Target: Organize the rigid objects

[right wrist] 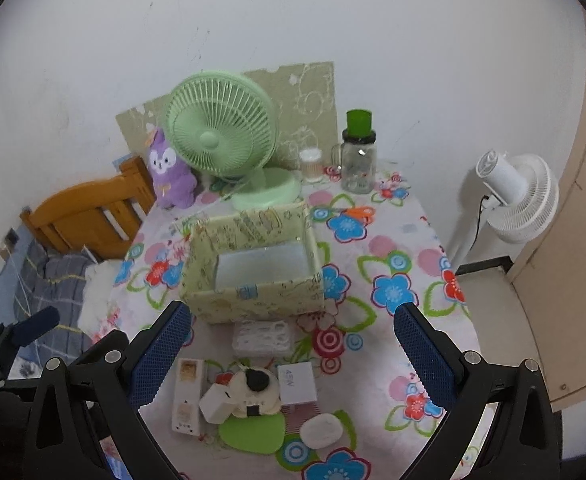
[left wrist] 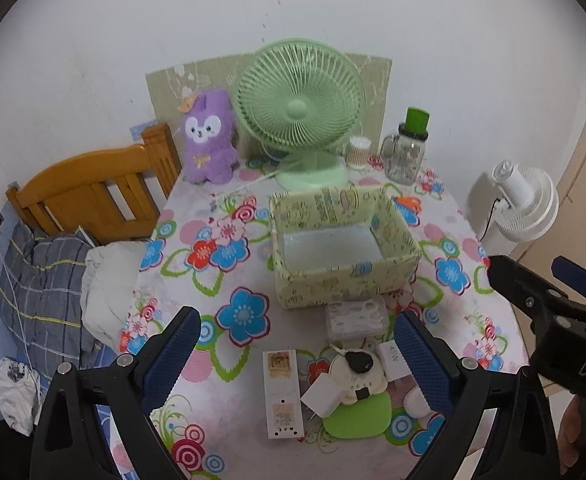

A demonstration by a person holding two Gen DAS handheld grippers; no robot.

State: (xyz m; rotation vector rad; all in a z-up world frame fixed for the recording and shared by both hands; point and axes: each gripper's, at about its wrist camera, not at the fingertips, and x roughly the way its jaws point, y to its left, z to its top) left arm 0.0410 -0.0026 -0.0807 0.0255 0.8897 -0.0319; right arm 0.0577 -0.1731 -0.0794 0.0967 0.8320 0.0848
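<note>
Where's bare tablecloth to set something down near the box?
Free: tablecloth right of the storage box, toward the white fan; also left of it, toward the headboard. Box interior is empty. Crowded: the clutter before it, around the green pad.

Each black gripper [left wrist: 297, 348] [right wrist: 293, 344] has blue textured pads [left wrist: 175, 354] and silver screws.

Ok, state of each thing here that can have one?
Left gripper: jaws open, holding nothing.
Right gripper: jaws open, holding nothing.
Pale green patterned fabric box: upright, open-topped, empty.
Green table fan: upright; running or not, cannot tell.
Glass jar with green lid: upright, lid on.
</note>
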